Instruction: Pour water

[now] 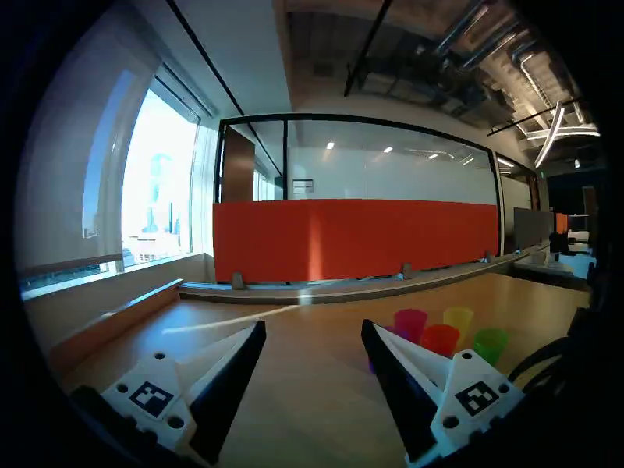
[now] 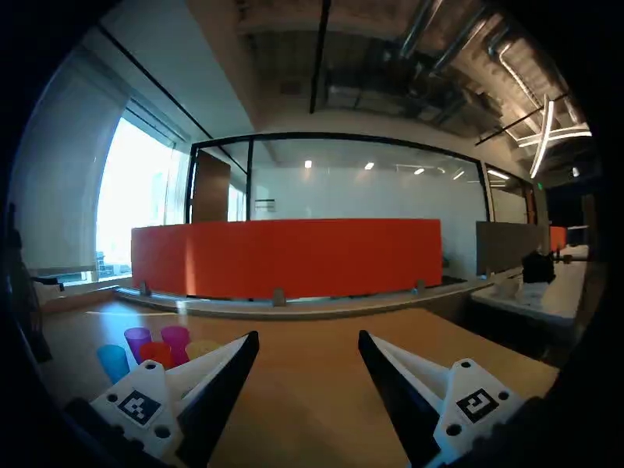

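Several coloured plastic cups stand in a cluster on the wooden desk [image 1: 312, 366]. In the left gripper view I see a pink cup [image 1: 410, 324], a yellow cup [image 1: 459, 320], an orange cup [image 1: 440, 339] and a green cup [image 1: 491, 344], just right of and beyond my left gripper [image 1: 312, 335], which is open and holds nothing. In the right gripper view the cluster lies at the lower left: a blue cup [image 2: 114, 362], a purple cup [image 2: 137, 342], a pink cup [image 2: 175, 342] and an orange cup [image 2: 155, 354], partly hidden behind the left finger. My right gripper [image 2: 308, 343] is open and holds nothing.
An orange partition [image 1: 355, 238] runs along the desk's far edge, with a glass-walled room behind it. A bright window [image 1: 156, 195] and a low wooden ledge [image 1: 109, 324] lie to the left. Dark cables [image 1: 546, 359] lie near the green cup. Another desk [image 2: 538, 300] stands to the right.
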{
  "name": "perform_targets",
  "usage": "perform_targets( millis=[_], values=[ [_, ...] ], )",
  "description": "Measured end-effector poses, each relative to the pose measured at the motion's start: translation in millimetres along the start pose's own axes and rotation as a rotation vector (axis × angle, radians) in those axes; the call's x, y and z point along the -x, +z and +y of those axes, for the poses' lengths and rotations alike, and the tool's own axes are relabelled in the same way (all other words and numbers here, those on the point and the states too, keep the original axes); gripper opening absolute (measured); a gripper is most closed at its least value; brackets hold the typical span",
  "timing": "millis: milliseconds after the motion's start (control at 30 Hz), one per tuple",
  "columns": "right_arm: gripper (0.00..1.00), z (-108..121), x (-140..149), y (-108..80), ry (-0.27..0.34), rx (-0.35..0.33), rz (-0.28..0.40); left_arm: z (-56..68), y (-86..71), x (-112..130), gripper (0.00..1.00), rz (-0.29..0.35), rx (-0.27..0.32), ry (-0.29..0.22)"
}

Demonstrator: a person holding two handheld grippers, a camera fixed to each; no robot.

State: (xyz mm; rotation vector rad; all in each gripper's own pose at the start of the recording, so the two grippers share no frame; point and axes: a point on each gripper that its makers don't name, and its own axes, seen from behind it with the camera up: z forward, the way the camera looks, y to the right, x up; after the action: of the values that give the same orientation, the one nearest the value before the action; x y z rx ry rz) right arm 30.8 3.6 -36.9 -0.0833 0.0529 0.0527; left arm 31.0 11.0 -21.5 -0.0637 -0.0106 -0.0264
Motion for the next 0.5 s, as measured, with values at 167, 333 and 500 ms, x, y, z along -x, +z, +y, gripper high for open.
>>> perform_targets(
  millis=[167,333,500],
  values=[
    [0.99,2.0,10.5,2.6,0.005,0.01,-0.013,-0.7,1.4,8.4,0.9,0.001,-0.018,-0.014],
    [0.99,4.9,17.3,6.5,0.003,0.025,-0.027,-4.7,1.1,19.2,0.9,0.005,-0.049,-0.015],
    [0.99,5.3,23.7,9.5,0.012,0.036,-0.046,-11.4,0.2,29.1,0.9,0.013,-0.088,-0.017]
  ],
)
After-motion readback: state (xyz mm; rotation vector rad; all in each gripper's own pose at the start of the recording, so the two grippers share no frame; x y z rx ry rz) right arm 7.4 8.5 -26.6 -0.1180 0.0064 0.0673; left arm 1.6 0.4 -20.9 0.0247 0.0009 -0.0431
